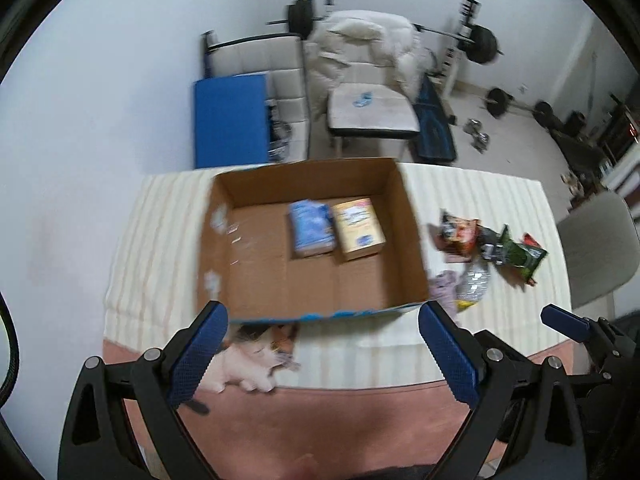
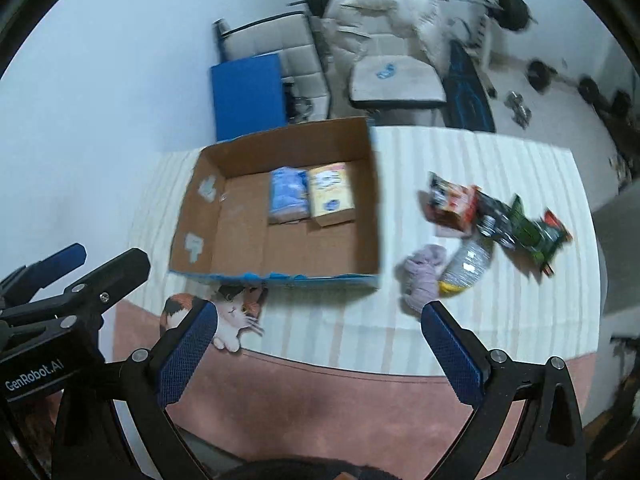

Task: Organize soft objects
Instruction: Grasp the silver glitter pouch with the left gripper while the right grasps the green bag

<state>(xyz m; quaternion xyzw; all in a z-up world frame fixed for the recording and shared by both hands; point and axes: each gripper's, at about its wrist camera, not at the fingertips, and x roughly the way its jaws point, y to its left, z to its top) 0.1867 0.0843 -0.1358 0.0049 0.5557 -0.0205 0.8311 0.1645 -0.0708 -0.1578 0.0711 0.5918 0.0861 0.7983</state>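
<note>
An open cardboard box sits on the striped tablecloth and holds a blue soft pack and a yellow pack. A calico cat plush lies at the table's near edge in front of the box. A lilac cloth lies right of the box. My left gripper is open and empty above the near edge. My right gripper is open and empty, near the plush and cloth.
A clear plastic bottle, snack bags and a green packet lie on the right of the table. A grey chair stands at the right. Weight bench, sofa and a blue panel are behind.
</note>
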